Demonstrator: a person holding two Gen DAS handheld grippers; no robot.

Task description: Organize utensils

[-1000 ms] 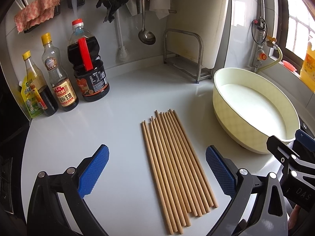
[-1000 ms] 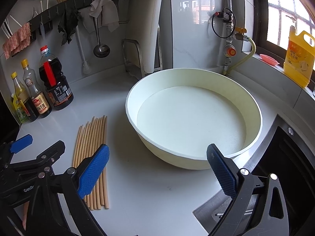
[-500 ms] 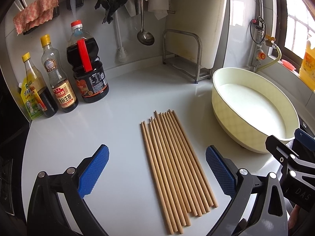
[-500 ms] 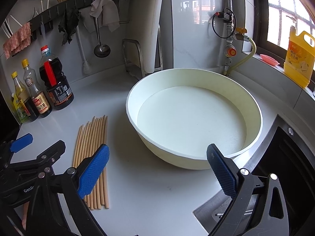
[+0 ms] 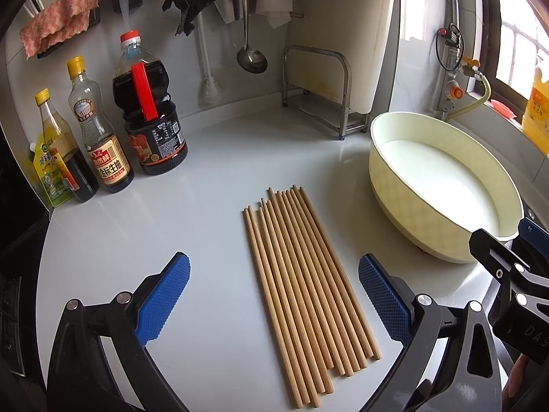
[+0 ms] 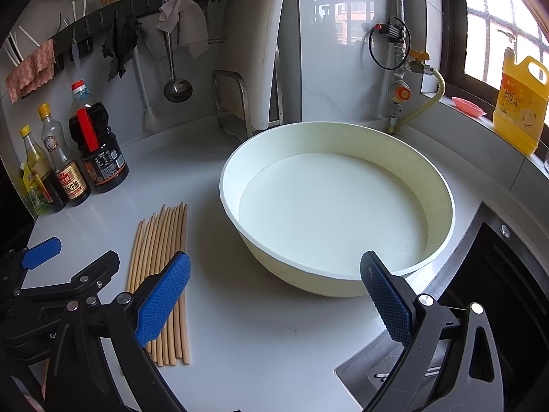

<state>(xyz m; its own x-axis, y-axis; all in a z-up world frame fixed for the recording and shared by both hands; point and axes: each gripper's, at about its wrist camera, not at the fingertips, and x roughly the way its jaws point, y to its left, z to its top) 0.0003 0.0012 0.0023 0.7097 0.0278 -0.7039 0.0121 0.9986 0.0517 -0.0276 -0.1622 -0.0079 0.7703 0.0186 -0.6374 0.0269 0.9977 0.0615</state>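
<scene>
Both wrist views look forward and down from close above the white counter (image 5: 212, 158), the left over the row of wooden chopsticks (image 5: 305, 281), the right over the cream round basin (image 6: 442, 189), each showing both.

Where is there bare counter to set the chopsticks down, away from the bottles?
Bare white counter lies between the wooden chopsticks and the three dark sauce bottles, and left of the chopsticks. More lies in front of the large cream basin, toward the sink. The back-left corner by the bottles is crowded.
</scene>
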